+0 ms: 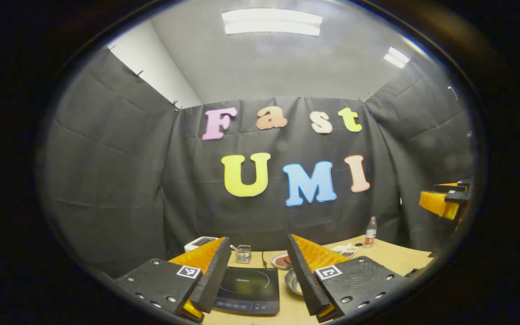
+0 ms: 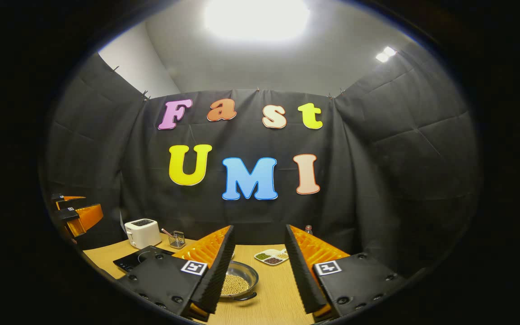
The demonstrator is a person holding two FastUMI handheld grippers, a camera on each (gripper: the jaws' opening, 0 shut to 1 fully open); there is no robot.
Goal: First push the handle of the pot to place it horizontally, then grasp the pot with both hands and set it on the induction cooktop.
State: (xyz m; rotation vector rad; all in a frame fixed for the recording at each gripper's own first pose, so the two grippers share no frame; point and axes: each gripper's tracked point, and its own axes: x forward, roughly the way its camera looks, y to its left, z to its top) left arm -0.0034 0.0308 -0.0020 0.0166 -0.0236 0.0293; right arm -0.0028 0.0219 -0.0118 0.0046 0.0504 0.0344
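Left gripper view: left tool (image 1: pixel 253 282), fingers apart, hangs over the cooktop (image 1: pixel 247 289). Right tool (image 2: pixel 255 271), fingers apart, hangs above the pot (image 2: pixel 238 282) on the surface (image 2: pixel 273 293).

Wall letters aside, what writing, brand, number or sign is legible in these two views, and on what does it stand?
Nothing reads clearly.
cooktop: pale logo and button marks, too blurred to read.
bottle: label too small to read.
left claw and right claw: square black-and-white tags, patterns, no words.

toaster (image 2: pixel 142 233), bottle (image 1: pixel 370 232), divided dish (image 2: pixel 271 257)
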